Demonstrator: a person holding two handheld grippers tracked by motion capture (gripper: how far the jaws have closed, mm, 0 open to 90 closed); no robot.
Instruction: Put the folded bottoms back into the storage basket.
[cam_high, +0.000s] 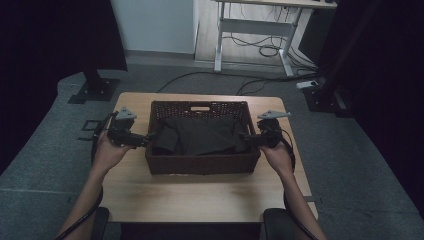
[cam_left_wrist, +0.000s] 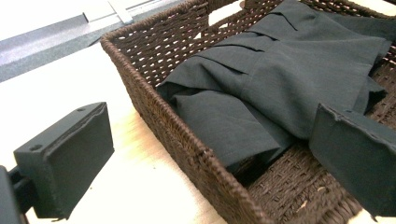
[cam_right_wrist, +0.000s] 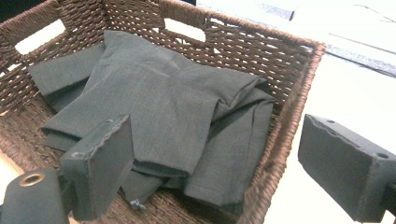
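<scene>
I have both claws, left (cam_high: 148, 139) and right (cam_high: 243, 136), gaping astride the basket's (cam_left_wrist: 187, 154) side walls (cloth (cam_high: 200, 134) lying between them).

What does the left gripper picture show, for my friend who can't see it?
A dark grey folded garment lies inside a brown woven basket on a pale wooden table. The left gripper has its two black jaws wide open, one on each side of the basket's near wall, gripping nothing.
</scene>
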